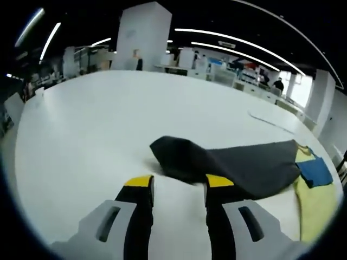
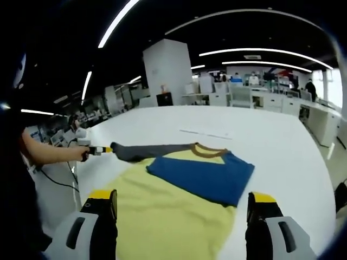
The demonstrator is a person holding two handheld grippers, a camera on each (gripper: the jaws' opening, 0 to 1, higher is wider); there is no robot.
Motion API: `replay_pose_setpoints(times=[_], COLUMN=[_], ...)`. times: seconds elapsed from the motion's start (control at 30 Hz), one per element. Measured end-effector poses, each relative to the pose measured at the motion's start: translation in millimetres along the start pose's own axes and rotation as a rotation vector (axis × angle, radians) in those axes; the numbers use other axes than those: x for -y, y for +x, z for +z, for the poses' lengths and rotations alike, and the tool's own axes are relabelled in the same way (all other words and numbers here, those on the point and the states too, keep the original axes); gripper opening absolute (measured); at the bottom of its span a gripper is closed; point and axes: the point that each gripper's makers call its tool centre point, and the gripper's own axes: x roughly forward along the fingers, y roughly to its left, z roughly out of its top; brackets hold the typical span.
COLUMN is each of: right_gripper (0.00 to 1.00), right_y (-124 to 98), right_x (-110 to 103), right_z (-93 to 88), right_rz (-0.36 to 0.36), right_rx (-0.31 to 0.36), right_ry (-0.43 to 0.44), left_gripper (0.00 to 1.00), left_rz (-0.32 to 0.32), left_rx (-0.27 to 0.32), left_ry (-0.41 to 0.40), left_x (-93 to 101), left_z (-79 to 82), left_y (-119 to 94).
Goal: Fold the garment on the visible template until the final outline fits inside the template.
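Observation:
A yellow shirt with a brown collar lies flat on the white table. Its blue sleeve is folded across the body. Its dark grey sleeve stretches out sideways. In the left gripper view my left gripper is open, its yellow-tipped jaws just short of the grey sleeve's end with bare table between them. The right gripper view shows that left gripper at the grey sleeve tip, held by a person's arm. My right gripper stands wide open above the yellow body, holding nothing.
A thin line marks the table beyond the shirt. The table edge runs close on the right. Bare white table spreads to the left of the grey sleeve. Desks, a white pillar and people stand far behind.

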Motion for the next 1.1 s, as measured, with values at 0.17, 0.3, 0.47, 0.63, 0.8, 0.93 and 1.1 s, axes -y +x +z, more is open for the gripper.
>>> replay_pose_setpoints(times=[0.17,0.3,0.47,0.63,0.8,0.93,1.1], right_gripper=[0.98,0.97,0.97,0.96,0.96,0.95,0.95], right_y=[1.5,1.3,-0.6,-3.7,-6.0,-6.5,-6.6], right_x=[1.1,7.2,12.0,19.5,24.2,28.0,28.9], right_z=[-3.3,-6.5,-11.0,-14.9,-19.4,-22.3,-21.9], right_rz=[-0.01,-0.019,-0.032,-0.046,-0.056,-0.057,-0.056], right_rx=[-0.018,-0.023,-0.033,-0.044,-0.056,-0.052,-0.047], right_ry=[-0.003,0.0,-0.002,-0.012,-0.019,-0.012,-0.009], left_gripper=[0.28,0.26,0.2,0.12,0.09,0.03,0.0], left_rz=[0.01,-0.006,0.014,0.022,0.035,0.03,0.015], left_rx=[-0.01,-0.017,-0.027,-0.033,-0.03,-0.031,-0.047], left_ry=[-0.007,-0.006,0.041,0.041,0.026,-0.013,-0.016], left_x=[0.4,7.0,7.4,12.4,11.0,10.3,9.5], left_z=[-1.5,-0.6,-1.2,-1.6,-0.4,-1.4,-0.2], left_y=[3.8,7.4,8.9,11.7,15.1,18.4,17.4])
